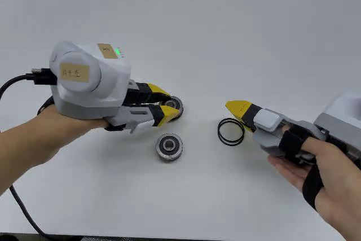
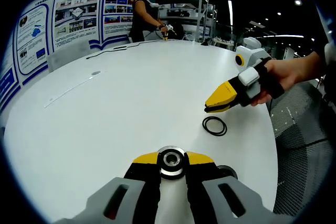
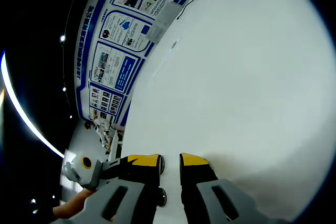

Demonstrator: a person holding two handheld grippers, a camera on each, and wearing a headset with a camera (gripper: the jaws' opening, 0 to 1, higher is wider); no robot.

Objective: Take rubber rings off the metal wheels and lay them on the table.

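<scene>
left tool: we see the left tool (image 1: 165, 101) clamped on the held wheel (image 2: 172, 162), over the left part of the counter (image 1: 242, 43).
right tool: the right tool (image 3: 169, 160) has its jaws apart with nothing between them, and sits just right of the rubber rings (image 1: 231, 132).
task's things: the rubber rings lie flat on the counter between the two tools. the loose wheel (image 1: 169, 147) stands nearer to us, and from its dark rim we judge it has a ring still on.
risk: narrow tips pinch the held wheel across its rim. we think a sideways pull on its ring could twist it out of the grip and send it rolling. the right tool could also nudge the laid rings as it reaches across.
view difference: the left gripper view shows the wheel's hub face seated between the jaws, which the head view half hides behind the tips. the right gripper view shows the gap between its own jaws, where the head view gives us one yellow tip.
</scene>
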